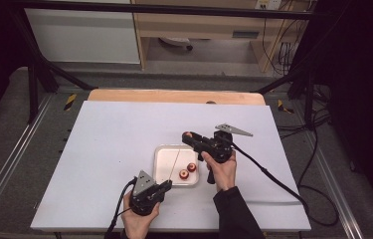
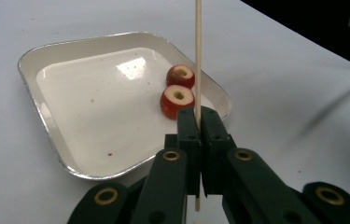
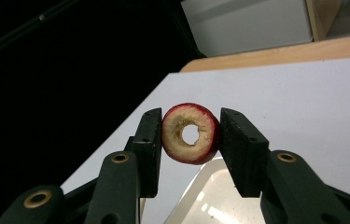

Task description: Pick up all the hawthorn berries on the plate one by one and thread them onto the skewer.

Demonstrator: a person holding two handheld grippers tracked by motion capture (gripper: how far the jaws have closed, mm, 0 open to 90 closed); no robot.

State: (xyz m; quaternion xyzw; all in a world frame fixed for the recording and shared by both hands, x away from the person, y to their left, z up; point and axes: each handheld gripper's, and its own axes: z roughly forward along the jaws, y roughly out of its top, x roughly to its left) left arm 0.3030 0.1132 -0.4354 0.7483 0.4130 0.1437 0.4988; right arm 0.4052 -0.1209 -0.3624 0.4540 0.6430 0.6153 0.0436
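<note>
Above the white-covered bench, the right claw pinches a cored red fruit ring, while the left claw clamps a thin wooden skewer upright. Nothing looks threaded yet; two more red cored pieces wait in the white foil-rimmed tray.

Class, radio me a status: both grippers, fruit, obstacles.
Left gripper shut on skewer. Right gripper shut on fruit ring. Two pieces in tray. Nothing between.

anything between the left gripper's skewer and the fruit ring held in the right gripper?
High view: bare tray floor and air; the two fruit rings in the tray sit off to the side of the skewer. Held ring is aloft.
</note>
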